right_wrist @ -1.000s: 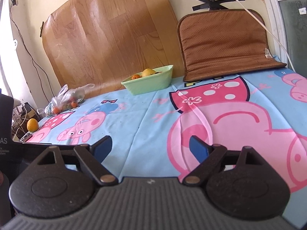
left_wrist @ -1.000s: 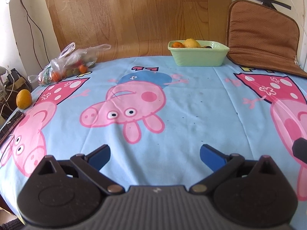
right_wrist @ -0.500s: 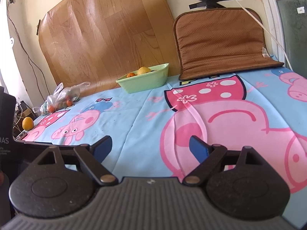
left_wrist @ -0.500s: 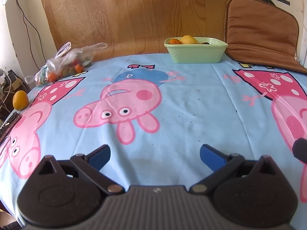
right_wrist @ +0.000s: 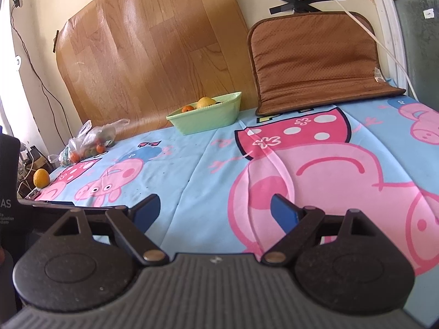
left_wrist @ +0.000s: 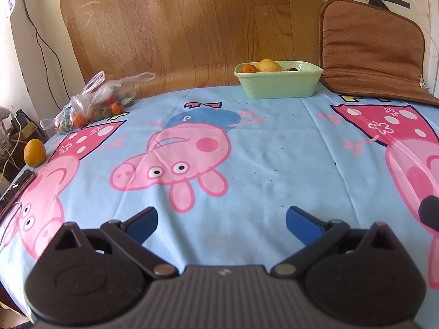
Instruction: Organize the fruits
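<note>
A pale green bowl [left_wrist: 278,83] stands at the far edge of the table with a yellow fruit [left_wrist: 269,65] and a small orange one [left_wrist: 249,68] in it; it also shows in the right wrist view [right_wrist: 206,117]. A clear plastic bag of fruit [left_wrist: 94,101] lies at the far left, also in the right wrist view [right_wrist: 89,139]. A loose yellow-orange fruit [left_wrist: 34,152] sits at the left edge, also in the right wrist view [right_wrist: 41,178]. My left gripper [left_wrist: 221,220] is open and empty over the near cloth. My right gripper [right_wrist: 214,211] is open and empty.
The table carries a blue cartoon-pig cloth [left_wrist: 274,150]. A wooden board [left_wrist: 192,27] and a brown cushion [left_wrist: 370,54] lean at the back wall. Cables and a dark flat object [left_wrist: 15,189] lie at the left edge. The left gripper's body [right_wrist: 8,192] shows left in the right wrist view.
Both views have shifted slightly; the bowl and bag sit a little differently in frame. Both grippers stay open and empty.
</note>
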Motion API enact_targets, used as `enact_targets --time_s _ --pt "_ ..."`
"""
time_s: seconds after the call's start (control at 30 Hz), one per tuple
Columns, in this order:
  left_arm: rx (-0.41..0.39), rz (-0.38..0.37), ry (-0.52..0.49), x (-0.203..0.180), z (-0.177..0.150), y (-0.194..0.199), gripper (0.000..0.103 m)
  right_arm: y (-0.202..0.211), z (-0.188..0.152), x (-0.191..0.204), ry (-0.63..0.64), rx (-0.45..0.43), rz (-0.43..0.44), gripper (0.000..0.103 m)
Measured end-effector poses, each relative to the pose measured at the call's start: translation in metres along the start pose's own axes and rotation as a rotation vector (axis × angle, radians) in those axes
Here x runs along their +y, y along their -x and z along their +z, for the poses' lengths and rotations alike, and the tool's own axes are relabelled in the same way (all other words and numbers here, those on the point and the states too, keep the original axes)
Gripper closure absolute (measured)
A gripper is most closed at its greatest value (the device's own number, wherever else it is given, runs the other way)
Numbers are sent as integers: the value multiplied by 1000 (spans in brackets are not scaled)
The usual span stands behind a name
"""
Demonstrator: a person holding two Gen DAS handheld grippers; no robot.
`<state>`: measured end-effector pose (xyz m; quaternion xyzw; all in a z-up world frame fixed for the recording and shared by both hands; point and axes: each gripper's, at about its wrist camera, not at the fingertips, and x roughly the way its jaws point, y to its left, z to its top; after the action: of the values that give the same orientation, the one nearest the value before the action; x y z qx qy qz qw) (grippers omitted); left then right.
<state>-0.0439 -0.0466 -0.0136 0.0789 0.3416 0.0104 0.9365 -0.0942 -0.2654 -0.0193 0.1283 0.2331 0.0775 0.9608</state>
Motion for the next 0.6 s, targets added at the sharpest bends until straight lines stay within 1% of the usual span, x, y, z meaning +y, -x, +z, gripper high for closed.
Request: enact_targets --time_s 0.23,0.6 --pt "-37 31 -3 2 1 6 0 3 0 1 1 -5 2 14" --pt "-31 6 3 3 -1 4 0 3 -1 1 0 -2 0 13"
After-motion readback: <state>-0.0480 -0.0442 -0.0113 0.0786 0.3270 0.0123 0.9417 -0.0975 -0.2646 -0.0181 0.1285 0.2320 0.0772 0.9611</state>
